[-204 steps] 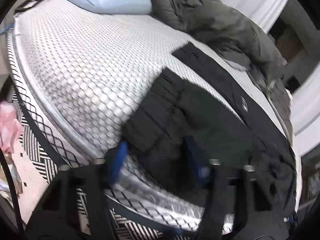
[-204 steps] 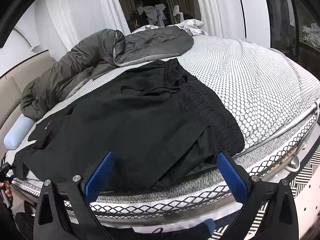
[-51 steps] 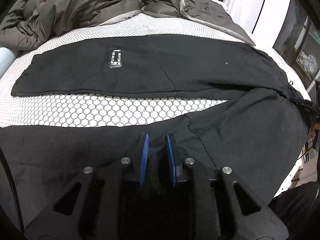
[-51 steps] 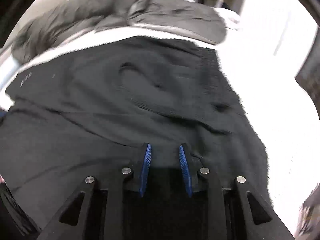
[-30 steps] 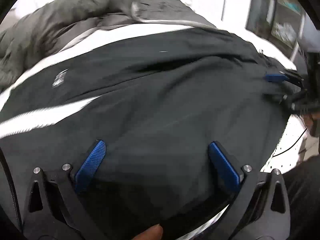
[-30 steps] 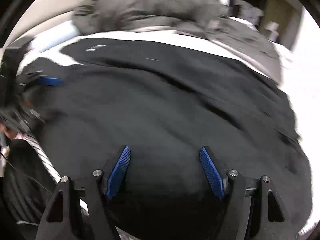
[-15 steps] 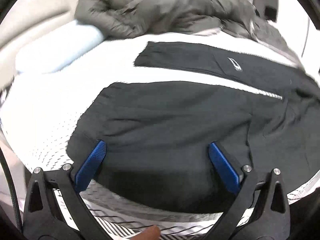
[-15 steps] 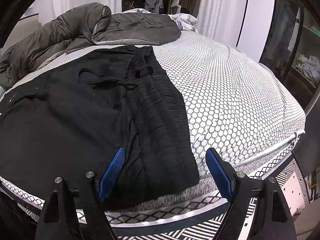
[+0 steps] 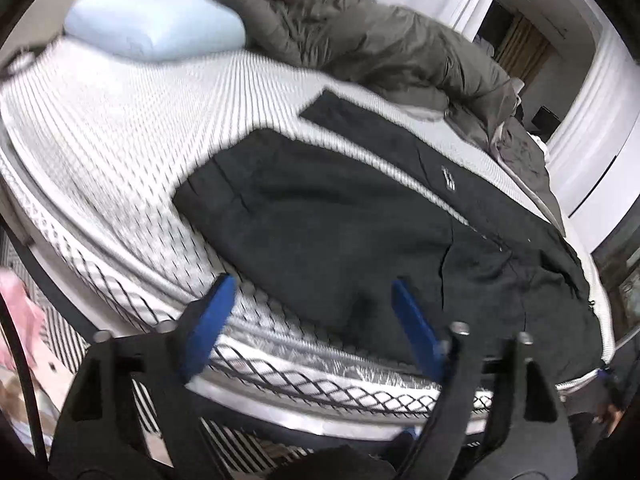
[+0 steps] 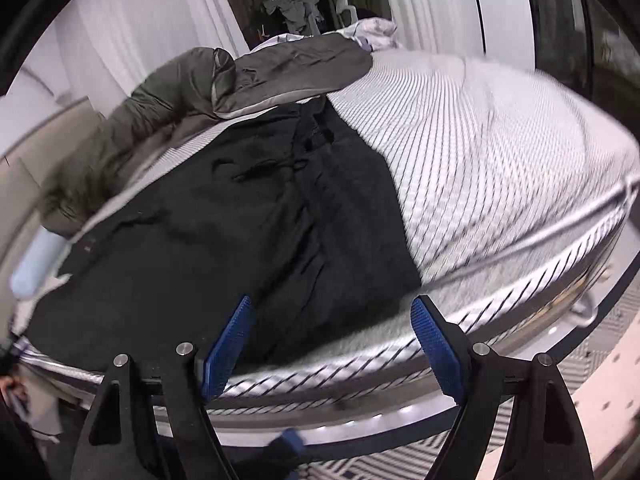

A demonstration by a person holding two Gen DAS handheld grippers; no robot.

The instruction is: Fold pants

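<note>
Here the black pants [image 9: 360, 232] lie spread flat near the mattress [image 9: 120, 128] edge, beside a grey duvet [image 9: 360, 40]. The left gripper [image 9: 316, 316] is closing with nothing between its jaws; the right gripper [image 10: 334, 340] hangs released, grasping nothing.

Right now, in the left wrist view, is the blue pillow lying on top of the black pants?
No: the pillow lies at the bed's far corner, apart from the pants.
</note>
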